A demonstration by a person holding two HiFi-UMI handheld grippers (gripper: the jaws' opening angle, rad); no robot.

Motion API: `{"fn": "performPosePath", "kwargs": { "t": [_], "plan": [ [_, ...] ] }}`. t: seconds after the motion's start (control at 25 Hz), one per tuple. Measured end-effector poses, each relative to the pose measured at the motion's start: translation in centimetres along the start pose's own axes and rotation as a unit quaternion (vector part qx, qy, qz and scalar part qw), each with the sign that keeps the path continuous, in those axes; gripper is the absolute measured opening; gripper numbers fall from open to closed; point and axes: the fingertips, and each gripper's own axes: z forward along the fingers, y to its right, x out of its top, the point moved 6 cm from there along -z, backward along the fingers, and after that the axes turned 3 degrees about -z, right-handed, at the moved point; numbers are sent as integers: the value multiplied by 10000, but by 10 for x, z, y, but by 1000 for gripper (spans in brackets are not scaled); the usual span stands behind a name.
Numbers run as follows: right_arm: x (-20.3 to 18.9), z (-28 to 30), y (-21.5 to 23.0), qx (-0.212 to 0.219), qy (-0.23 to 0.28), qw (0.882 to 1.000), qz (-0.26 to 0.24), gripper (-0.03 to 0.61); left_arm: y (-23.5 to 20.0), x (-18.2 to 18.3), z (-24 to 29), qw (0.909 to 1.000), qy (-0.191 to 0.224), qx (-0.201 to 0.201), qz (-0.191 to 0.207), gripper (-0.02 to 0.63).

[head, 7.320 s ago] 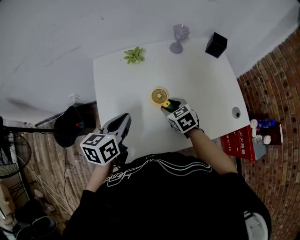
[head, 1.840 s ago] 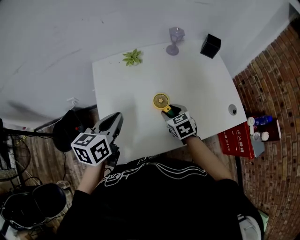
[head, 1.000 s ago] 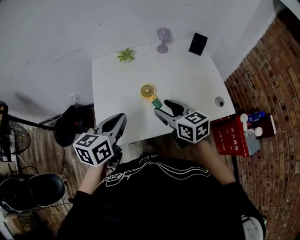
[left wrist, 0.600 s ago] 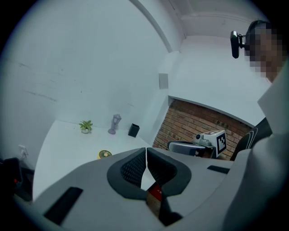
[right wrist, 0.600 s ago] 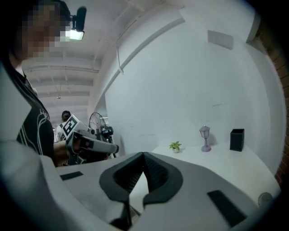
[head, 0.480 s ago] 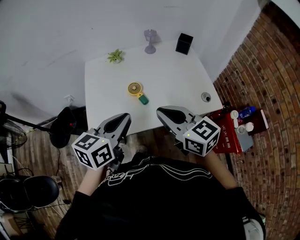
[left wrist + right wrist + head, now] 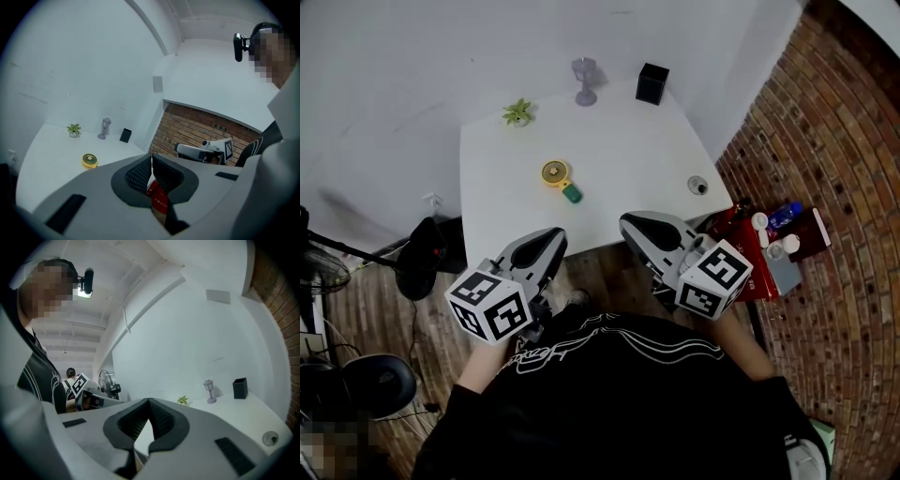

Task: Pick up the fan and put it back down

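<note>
My right gripper (image 7: pixel 630 223) has its jaws pressed together on nothing, and my left gripper (image 7: pixel 555 234) is likewise closed and empty; both hang side by side at the near edge of the white worktop (image 7: pixel 628 159), apart from each other. The yellow fan (image 7: pixel 555 174) lies flat on the worktop, its green handle pointing to the near right, well away from both grippers and left of centre. Along the far edge stand a small plant (image 7: pixel 517 112), a little lamp (image 7: pixel 584 80) and a black box (image 7: pixel 652 82), left to right.
</note>
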Motion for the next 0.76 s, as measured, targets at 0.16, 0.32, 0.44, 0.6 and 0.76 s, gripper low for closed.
{"fn": "performPosePath", "kwargs": {
  "t": [0.16, 0.32, 0.44, 0.6, 0.76],
  "plan": [
    [-1, -12, -5, 1, 67, 10000, -19, 0, 9, -6, 4, 10000, -8, -82, 22, 34],
    [1, -20, -7, -20, 87, 9999, -73, 0, 14, -5, 7, 9999, -6, -151, 74, 34],
    [3, -27, -8, -59, 105, 9999, -75, 0, 22, -2, 10, 9997, -6, -213, 142, 34],
    [1, -35, -5, -118, 130, 9998, -39, 0, 29, -4, 15, 9995, -32, -259, 199, 34],
    [-3, -40, -2, -153, 147, 9998, -8, 0, 31, -7, 19, 9995, -51, -247, 209, 34]
  ]
}}
